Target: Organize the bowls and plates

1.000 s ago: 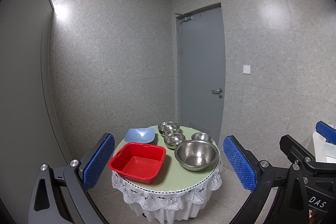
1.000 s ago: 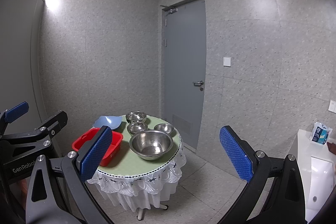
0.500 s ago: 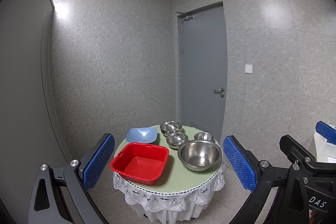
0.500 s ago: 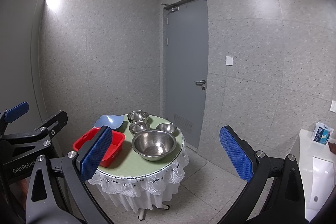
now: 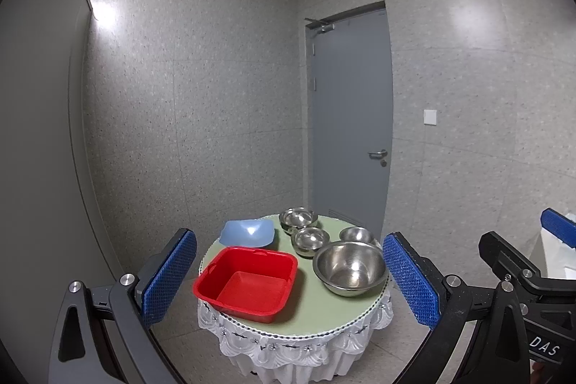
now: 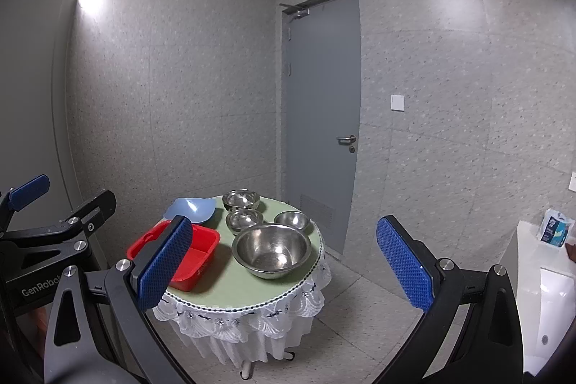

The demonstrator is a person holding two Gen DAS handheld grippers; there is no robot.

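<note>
- Left wrist view: the left gripper [image 5: 288,279] hung in the air short of the round table [image 5: 324,308], its blue-padded fingers [image 5: 169,276] spread wide apart with nothing between them.
- Right wrist view: the right gripper [image 6: 284,263] was likewise held off the table [image 6: 234,290], fingers [image 6: 403,261] wide apart and empty.
- On the green tabletop a red plastic tub [image 5: 248,283] sat at the near left edge; it looked empty.
- A large steel bowl [image 5: 350,267] stood to the right of the tub, near it but apart.
- Behind these, a pale blue plate [image 5: 247,233] with upturned corners lay at the far left, just behind the tub.
- Three small steel bowls stood at the back: the farthest bowl [image 5: 298,217] by the far rim, a middle bowl [image 5: 309,240] just in front of it, and a right-hand bowl [image 5: 356,235] just behind the large bowl; whether any of them touched was hard to tell from that range.
- A white lace cloth [image 6: 252,319] hung around the table's edge.
- A grey door [image 6: 324,117] stood closed behind the table, a white wall switch [image 6: 397,103] to its right.
- At the right edge of the right wrist view, a white counter [image 6: 540,276] carried a small blue-and-white packet [image 6: 554,227].
</note>
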